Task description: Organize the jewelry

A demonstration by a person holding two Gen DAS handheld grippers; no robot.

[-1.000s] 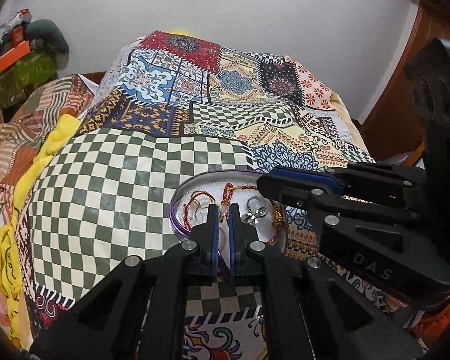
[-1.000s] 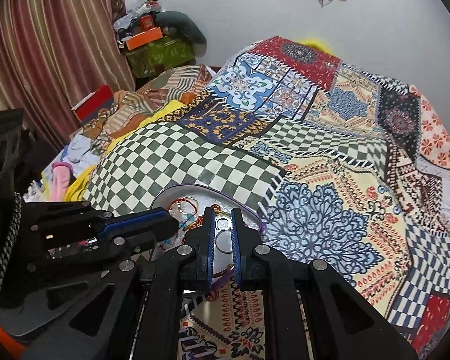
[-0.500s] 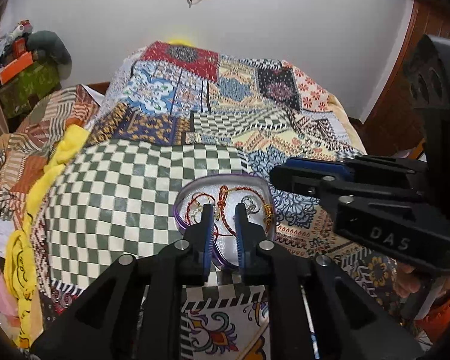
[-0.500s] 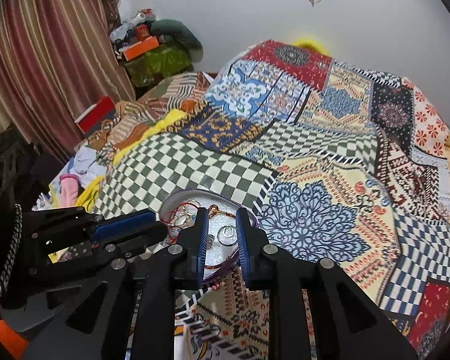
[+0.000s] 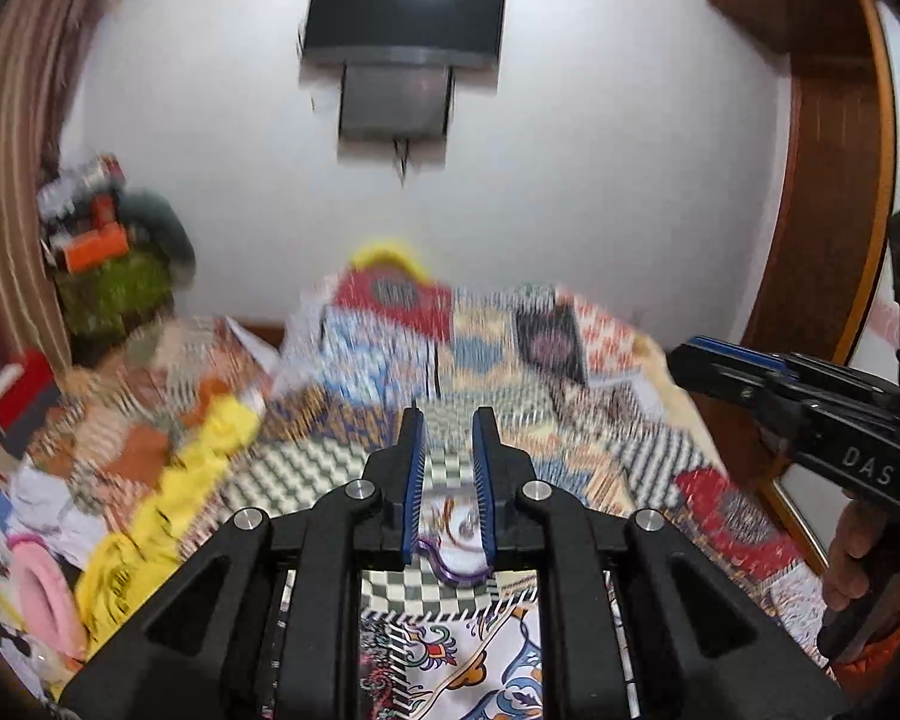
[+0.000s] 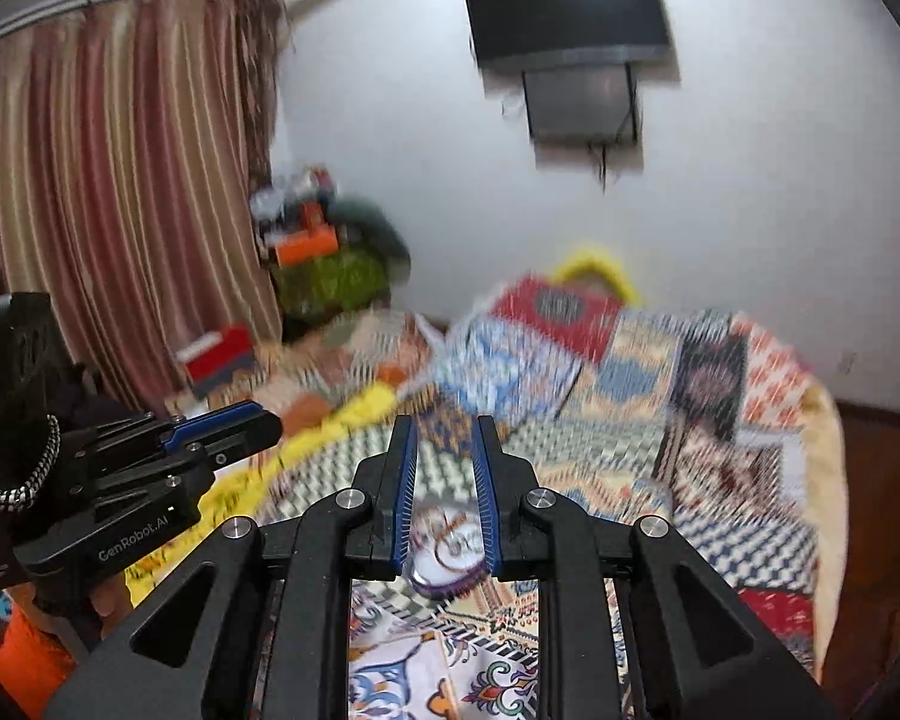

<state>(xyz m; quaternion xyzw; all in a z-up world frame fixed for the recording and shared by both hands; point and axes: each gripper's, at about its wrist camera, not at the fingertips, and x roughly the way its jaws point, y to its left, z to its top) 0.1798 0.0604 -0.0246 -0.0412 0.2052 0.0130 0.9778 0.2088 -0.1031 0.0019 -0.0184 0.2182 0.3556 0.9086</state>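
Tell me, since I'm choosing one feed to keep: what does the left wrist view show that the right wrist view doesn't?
Left wrist only: a wooden frame at right, and the right gripper entering there, its jaw gap not visible.

Right wrist only: striped curtains and the left gripper entering at left.

Both: the wall TV, the patchwork bedspread, and the purple-rimmed jewelry tray low between that camera's own open jaws, everything motion-blurred.
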